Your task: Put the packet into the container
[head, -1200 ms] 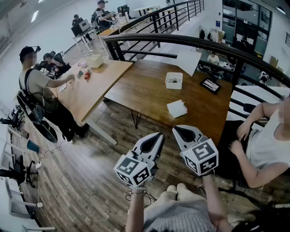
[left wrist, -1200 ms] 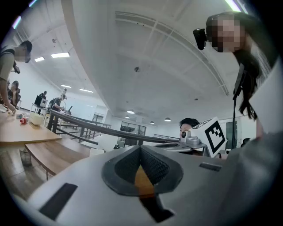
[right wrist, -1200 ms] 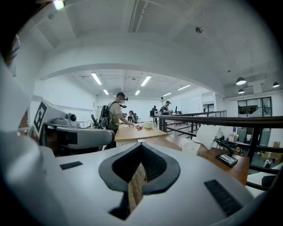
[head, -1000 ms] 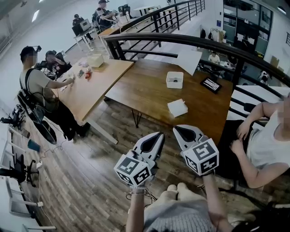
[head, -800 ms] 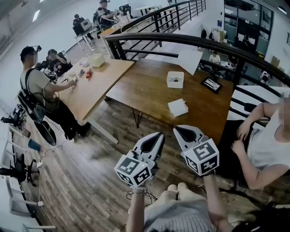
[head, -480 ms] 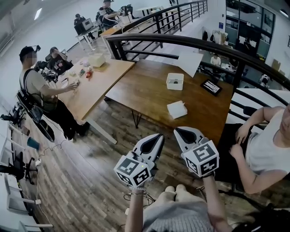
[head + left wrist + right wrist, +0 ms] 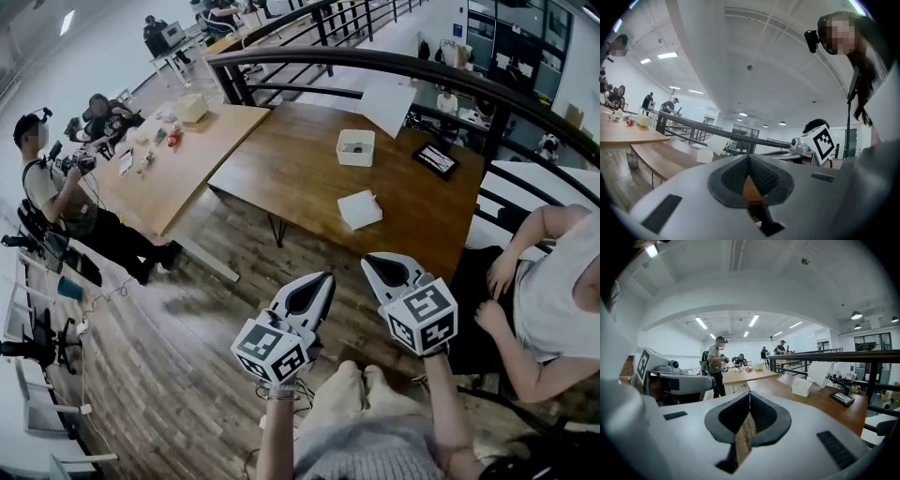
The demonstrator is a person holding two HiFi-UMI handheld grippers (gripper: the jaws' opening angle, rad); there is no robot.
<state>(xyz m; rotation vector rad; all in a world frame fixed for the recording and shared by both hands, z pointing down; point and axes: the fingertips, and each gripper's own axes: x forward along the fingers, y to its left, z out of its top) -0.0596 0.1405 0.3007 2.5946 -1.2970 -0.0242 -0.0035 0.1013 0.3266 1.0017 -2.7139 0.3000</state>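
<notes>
The left gripper (image 7: 323, 278) hangs over the floor, fingers closed on nothing. Ahead, on the dark brown wooden desk (image 7: 281, 173), the flat white square packet (image 7: 359, 209) lies near the front edge with bare desk all round. The white open-topped square container (image 7: 355, 147) stands well behind it. The right gripper (image 7: 371, 265), fingers also closed and empty, is nearer the packet. A seated person (image 7: 553, 281) crowds the right side.

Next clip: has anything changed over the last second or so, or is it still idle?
Only the view shifted: the head camera moved a little, so the tables sit slightly higher and further left in frame. Nothing was taken hold of or let go. The left gripper and right gripper remain shut and empty, side by side. The packet still lies on the table, apart from the container.
</notes>
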